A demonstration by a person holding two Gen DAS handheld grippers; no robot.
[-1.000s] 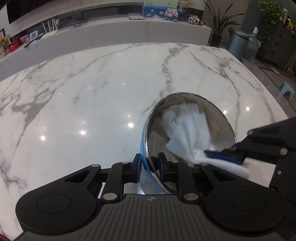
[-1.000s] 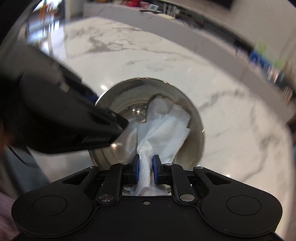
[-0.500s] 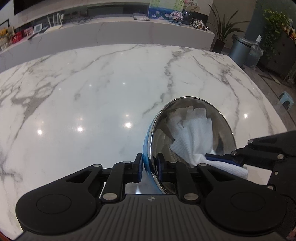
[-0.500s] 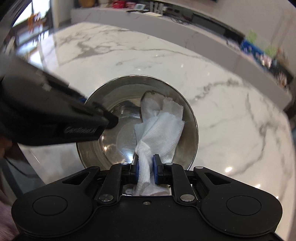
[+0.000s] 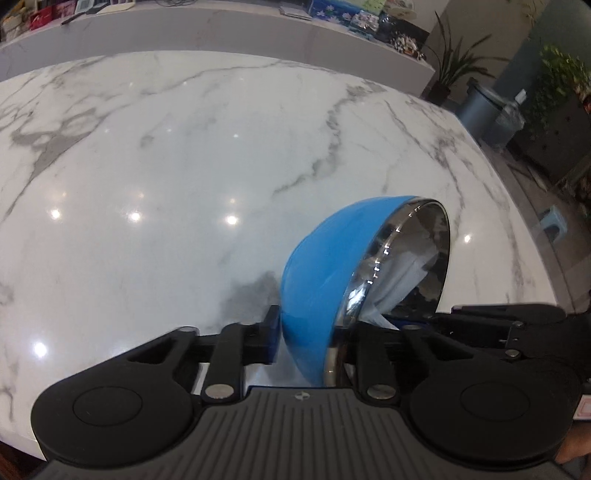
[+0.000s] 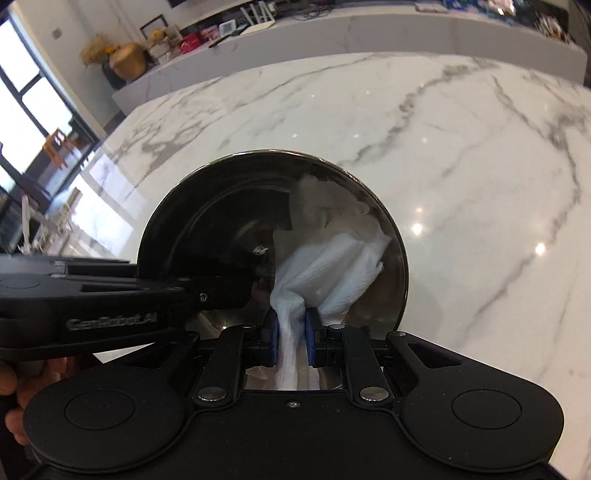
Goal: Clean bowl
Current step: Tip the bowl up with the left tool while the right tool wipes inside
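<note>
Bright, even light, ceiling-lamp glare dotting the marble table (image 5: 184, 155) (fisheye-bent, softly blurred edges).

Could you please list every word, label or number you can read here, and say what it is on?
"GenRobot.AI": raised lettering on the side of the left gripper, in the right wrist view.
Packages and cards on the far counter: printing too small and blurred to read.
Nothing else bears text.
</note>
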